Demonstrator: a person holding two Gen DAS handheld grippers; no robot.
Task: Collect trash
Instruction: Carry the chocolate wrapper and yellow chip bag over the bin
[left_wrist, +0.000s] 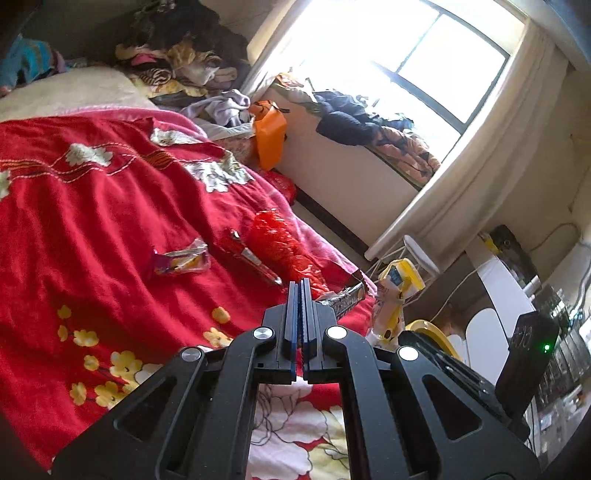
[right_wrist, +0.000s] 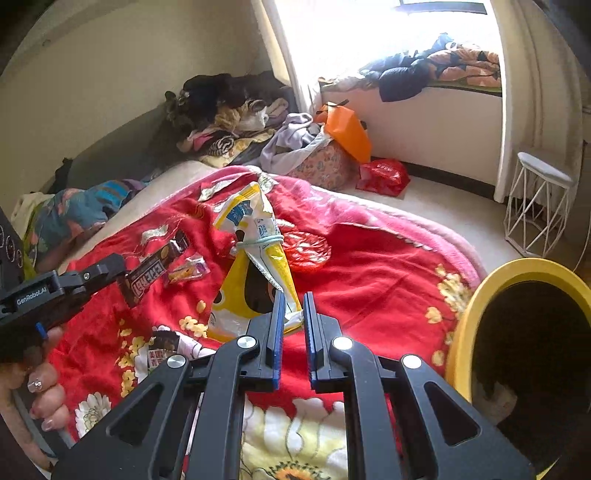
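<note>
Two hand-held grippers lift rubbish off a bed spread with a red flowered blanket, midway through a clear-up. The left gripper has its jaws clenched on the end of a dark candy-bar wrapper, which hangs clear of the blanket. The right gripper has its jaws closed to a narrow gap on the bottom corner of a yellow-and-white snack bag, tied round the middle with a pale band and standing up from the jaws. A yellow-rimmed bin waits just beside the bed's near right edge, its dark mouth facing the right gripper.

Still on the blanket, towards the middle of the bed: a small clear wrapper, a slim red-and-silver wrapper and a crumpled piece of red cellophane. Another printed wrapper lies near the bed's front edge. Clothes are heaped at the far end of the bed.

The step in hand appears to be carrying both pieces to the bin. The next move calls for bringing each gripper over the bin's opening before letting go; the light bag and wrapper may drift, so release should come low over the mouth.
</note>
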